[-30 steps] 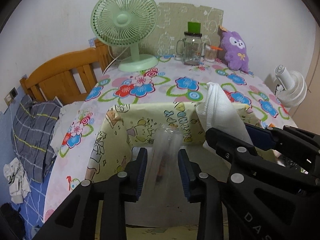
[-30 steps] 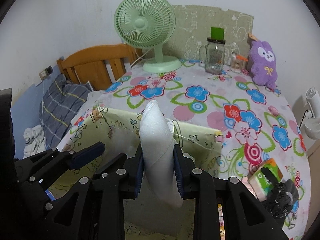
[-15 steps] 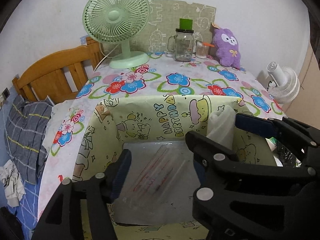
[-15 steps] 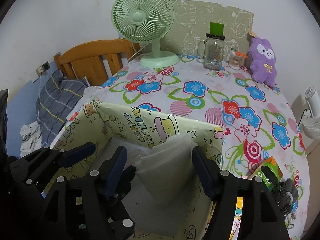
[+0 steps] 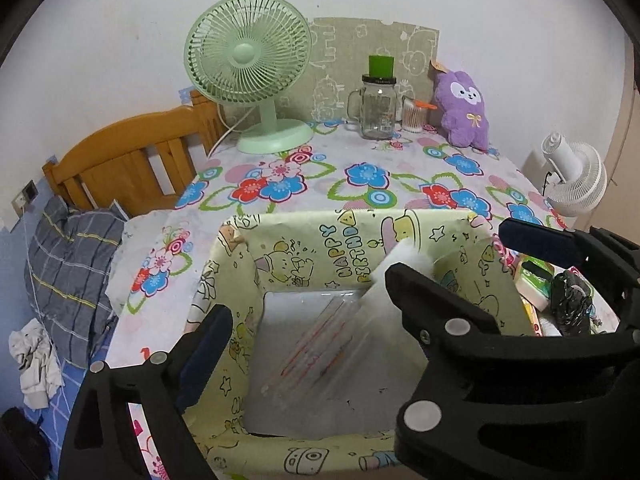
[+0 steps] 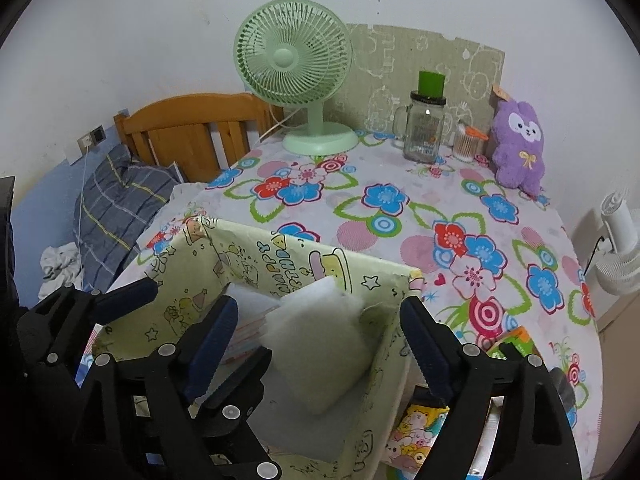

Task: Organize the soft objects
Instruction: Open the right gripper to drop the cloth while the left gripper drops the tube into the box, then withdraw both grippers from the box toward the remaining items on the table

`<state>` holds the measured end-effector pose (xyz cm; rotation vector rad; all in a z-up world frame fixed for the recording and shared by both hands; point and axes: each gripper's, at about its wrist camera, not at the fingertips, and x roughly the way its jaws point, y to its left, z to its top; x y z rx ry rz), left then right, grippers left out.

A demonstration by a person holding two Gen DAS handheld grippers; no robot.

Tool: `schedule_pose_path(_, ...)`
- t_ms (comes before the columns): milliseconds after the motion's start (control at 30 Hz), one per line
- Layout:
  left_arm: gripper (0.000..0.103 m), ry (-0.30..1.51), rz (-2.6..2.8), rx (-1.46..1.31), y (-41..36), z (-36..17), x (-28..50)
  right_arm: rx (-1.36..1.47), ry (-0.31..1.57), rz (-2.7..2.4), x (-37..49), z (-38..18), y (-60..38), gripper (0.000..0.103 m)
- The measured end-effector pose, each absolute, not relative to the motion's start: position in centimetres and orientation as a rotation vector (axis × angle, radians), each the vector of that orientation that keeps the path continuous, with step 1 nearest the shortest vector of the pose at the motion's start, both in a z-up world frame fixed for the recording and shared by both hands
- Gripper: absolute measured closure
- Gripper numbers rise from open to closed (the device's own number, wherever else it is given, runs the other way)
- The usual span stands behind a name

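White pack point(image 6: 320, 344) dropped, tilted in box point(image 6: 256, 256)

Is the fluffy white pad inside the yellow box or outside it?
Inside. The white pad leans against the wall of the yellow box, below its rim, untouched between the right gripper's open fingers.

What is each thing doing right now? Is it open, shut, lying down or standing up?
left gripper: jaws open, just been opening, holding nothing
right gripper: jaws open, just been opening, not pressing the white pad
yellow box: open on top
clear packet: lying flat in the box
white pad: leaning inside the box
green fan: upright
glass jar: upright, lid on
purple plush: sitting upright
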<state>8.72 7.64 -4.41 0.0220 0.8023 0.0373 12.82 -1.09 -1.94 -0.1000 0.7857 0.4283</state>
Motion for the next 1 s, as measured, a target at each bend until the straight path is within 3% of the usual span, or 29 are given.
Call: schedule_pose_path(1000,0.009,0.672,0.002,0.033,3.6,-0.5,5.1,-0.069,0.667,0.378,8.9,2.5,-6.4,0.002)
